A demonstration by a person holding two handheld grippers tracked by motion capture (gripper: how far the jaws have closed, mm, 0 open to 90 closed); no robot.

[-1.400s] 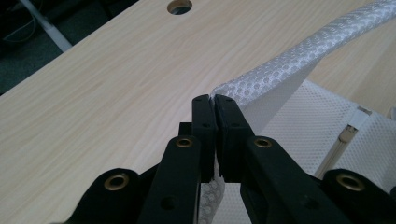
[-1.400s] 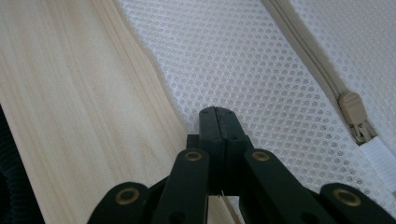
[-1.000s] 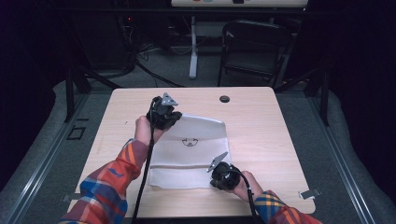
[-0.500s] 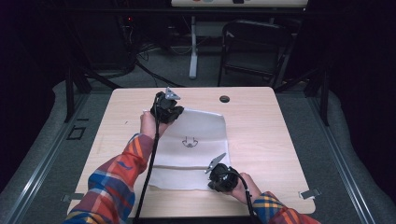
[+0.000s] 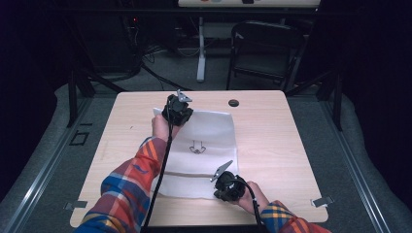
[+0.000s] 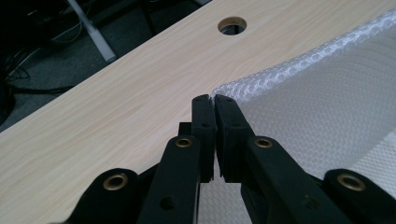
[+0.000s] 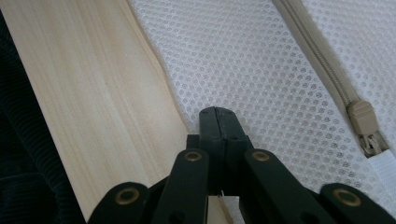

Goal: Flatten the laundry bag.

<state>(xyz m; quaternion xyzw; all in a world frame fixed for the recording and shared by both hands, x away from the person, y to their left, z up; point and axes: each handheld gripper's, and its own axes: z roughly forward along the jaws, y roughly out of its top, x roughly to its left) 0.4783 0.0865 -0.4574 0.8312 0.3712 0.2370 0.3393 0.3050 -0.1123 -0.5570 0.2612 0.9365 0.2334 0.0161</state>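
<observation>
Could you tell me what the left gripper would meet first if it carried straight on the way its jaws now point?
Probably bare table: the left gripper, shut on the far corner of the white mesh bag, points past that corner across open wood. The round hole lies a little to one side of that line, though depth is hard to judge.

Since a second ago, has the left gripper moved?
Yes. The left gripper, shut on the mesh bag, moved toward the table's far edge, nearer the round hole.

Dim room, grey carpet (image 5: pixel 301 107), chair (image 5: pixel 265 53)
</observation>
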